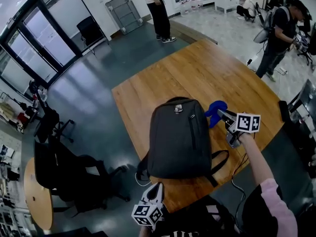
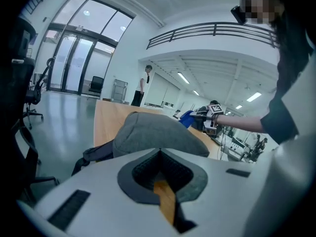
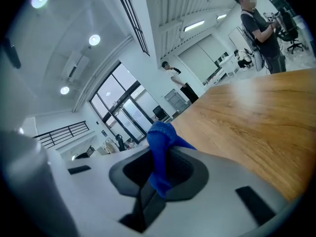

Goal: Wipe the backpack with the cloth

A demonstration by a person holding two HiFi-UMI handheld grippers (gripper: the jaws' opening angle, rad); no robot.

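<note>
The wooden table [image 1: 197, 68] is taking up most of the floor in front of the person, and the dark backpack [image 1: 180, 139] is lying flat on it. Its long axis is running away from the person, with the handle end at the far end and the straps trailing off the near edge.

The right gripper [image 1: 224, 116] is hanging just to the right of the backpack's far shoulder and pointing left toward it. It is much the better placed of the two for wiping, and I'd judge the coming move to be a short reach left onto the front panel, then strokes along the bag's length.

The left gripper [image 1: 157, 189] is sitting at the bag's near end with the backpack straight ahead of it. Its jaws are looking closed with nothing between them, though the narrow gap is making that hard to confirm.

The right gripper's jaws are clamping a bunched blue cloth [image 1: 215, 110], which is poking out ahead of the tips. The cloth is hanging right at the bag's edge, and I cannot tell whether it is touching.
</note>
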